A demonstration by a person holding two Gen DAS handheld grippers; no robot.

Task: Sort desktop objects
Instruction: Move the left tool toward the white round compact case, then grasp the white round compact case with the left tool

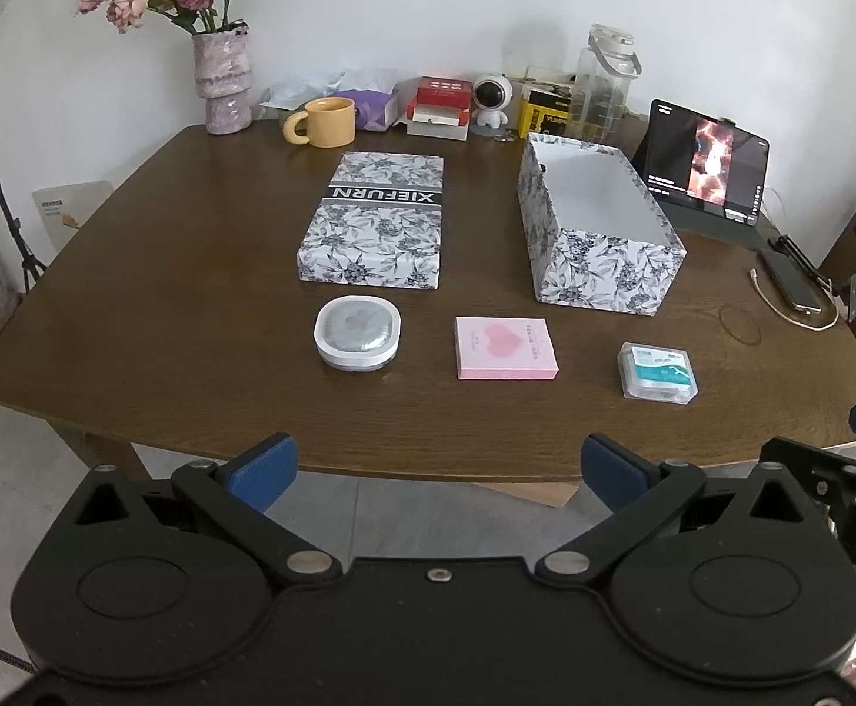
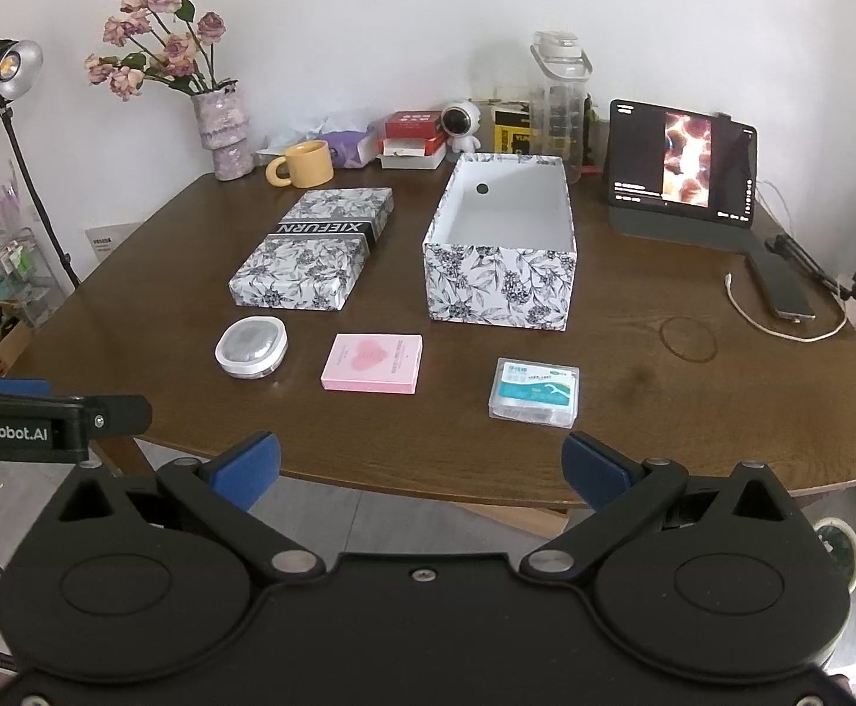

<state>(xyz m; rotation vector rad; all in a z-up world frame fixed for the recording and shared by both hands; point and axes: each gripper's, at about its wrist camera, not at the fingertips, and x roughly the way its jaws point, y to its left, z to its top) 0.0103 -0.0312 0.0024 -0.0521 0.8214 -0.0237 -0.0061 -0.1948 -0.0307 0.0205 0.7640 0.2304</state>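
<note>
Nothing sorted yet. Open floral box (image 2: 501, 247) sits empty; its lid (image 2: 316, 247) lies beside it. White round case (image 2: 251, 347), pink box (image 2: 372, 363) and floss case (image 2: 535, 391) line the surface's (image 2: 692, 412) near edge. Your left gripper (image 1: 438, 470) and right gripper (image 2: 422, 465) hang spread wide, empty, short of the surface.

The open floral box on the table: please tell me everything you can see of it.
The open floral box is rectangular and looks like stiff paperboard, printed outside with dark leaves and berries on white. Inside it is plain white and empty, with a round dark hole in its far end wall. It has no lid on and stands upright on the brown table, right of the matching lid and apart from it. Nothing else touches it.
</note>
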